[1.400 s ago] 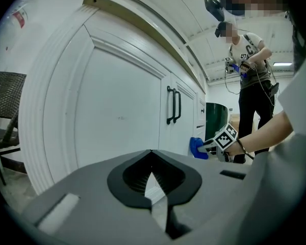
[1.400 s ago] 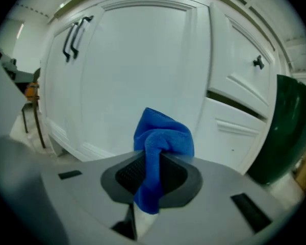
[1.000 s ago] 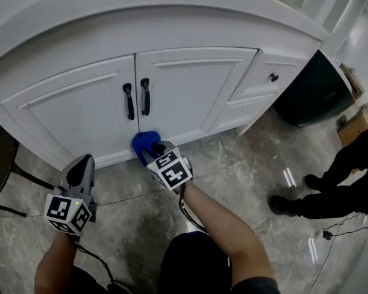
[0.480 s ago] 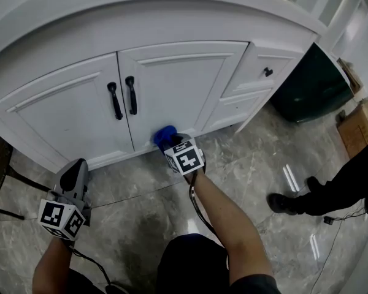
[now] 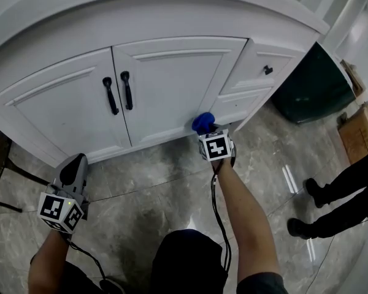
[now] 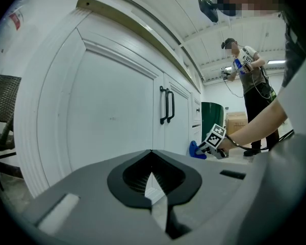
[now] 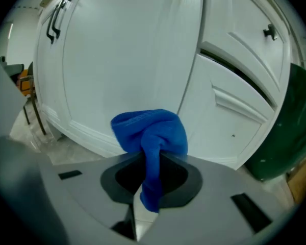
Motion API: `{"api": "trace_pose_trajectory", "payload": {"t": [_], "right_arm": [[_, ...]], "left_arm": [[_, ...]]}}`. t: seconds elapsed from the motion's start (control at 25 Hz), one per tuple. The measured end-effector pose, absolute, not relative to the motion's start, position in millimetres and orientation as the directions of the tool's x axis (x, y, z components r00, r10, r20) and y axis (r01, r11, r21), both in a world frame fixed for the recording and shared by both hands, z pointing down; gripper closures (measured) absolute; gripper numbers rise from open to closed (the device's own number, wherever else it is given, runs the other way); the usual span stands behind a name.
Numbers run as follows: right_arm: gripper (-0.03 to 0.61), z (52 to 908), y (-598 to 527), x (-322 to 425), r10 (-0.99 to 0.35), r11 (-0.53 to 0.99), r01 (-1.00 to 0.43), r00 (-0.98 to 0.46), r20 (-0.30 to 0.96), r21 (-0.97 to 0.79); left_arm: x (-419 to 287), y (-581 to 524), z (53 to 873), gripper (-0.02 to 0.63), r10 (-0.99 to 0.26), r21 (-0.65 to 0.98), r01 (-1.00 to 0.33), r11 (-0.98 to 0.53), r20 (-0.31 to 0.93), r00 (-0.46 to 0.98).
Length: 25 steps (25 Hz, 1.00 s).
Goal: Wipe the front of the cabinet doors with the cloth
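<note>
Right gripper (image 7: 150, 188) is clenched on the blue cloth (image 7: 150, 134). A tail hangs down between the jaws and the bunched wad rides out past the tips. That wad is low down, at the bottom right corner of the right-hand cabinet door (image 5: 172, 84), and looks to be touching the white panel just above the base moulding.

Here's the relation that matters: the door face lies straight ahead of this gripper, and nearly all of it stretches up and away to the gripper's left, toward the pair of black handles (image 5: 126, 90). The left-hand door (image 5: 67, 109) lies further that way. So the next sweep probably wants to go up and leftward, wad kept flat to the panel.

Left gripper (image 5: 73, 164) has its jaws drawn together on nothing. It hangs low over the stone floor (image 5: 147, 188), well apart from the doors, so the right hand is clearly the nearer one.

Both doors are closed, contents hidden. A dark green bin (image 5: 310, 84) stands off to the right gripper's right, its inside not visible.
</note>
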State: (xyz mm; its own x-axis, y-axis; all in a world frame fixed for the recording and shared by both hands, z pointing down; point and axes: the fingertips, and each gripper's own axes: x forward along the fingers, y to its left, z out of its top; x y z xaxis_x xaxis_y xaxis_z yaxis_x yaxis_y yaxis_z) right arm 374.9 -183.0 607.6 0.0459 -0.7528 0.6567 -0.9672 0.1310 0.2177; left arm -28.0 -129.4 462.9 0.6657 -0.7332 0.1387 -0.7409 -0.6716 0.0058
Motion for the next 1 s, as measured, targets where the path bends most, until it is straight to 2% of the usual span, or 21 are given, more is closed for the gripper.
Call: {"api": "trace_pose_trajectory", "payload": {"t": [0.12, 0.28, 0.48, 0.72, 1.0], "right_arm": [[0.529, 617.3, -174.6, 330.5, -0.742, 0.232, -0.955, -0.052, 0.668, 0.184], [0.529, 633.5, -167.4, 235.2, -0.701, 0.388, -0.917, -0.23, 0.675, 0.091], [0.529, 630.1, -171.1, 153.1, -0.638, 0.497, -0.868, -0.368, 0.676, -0.004], [0.529, 645.0, -183.5, 104.6, -0.619, 0.552, -0.834, -0.384, 0.685, 0.032], [0.529, 651.9, -191.9, 155.6, -0.638, 0.466, -0.884, -0.315, 0.703, 0.027]], "left_arm": [[-22.6, -136.7, 458.6, 0.614, -0.733, 0.018, -0.739, -0.673, 0.119, 0.67], [-21.5, -136.1, 461.5, 0.614, -0.729, 0.044, -0.736, -0.676, 0.113, 0.676], [-23.9, -136.7, 457.6, 0.614, -0.725, 0.047, -0.731, -0.681, 0.098, 0.682], [-36.1, -142.5, 456.5, 0.614, -0.742, 0.058, -0.747, -0.663, 0.089, 0.665], [-33.5, -138.7, 461.1, 0.614, -0.737, 0.054, -0.744, -0.666, 0.105, 0.668]]}}
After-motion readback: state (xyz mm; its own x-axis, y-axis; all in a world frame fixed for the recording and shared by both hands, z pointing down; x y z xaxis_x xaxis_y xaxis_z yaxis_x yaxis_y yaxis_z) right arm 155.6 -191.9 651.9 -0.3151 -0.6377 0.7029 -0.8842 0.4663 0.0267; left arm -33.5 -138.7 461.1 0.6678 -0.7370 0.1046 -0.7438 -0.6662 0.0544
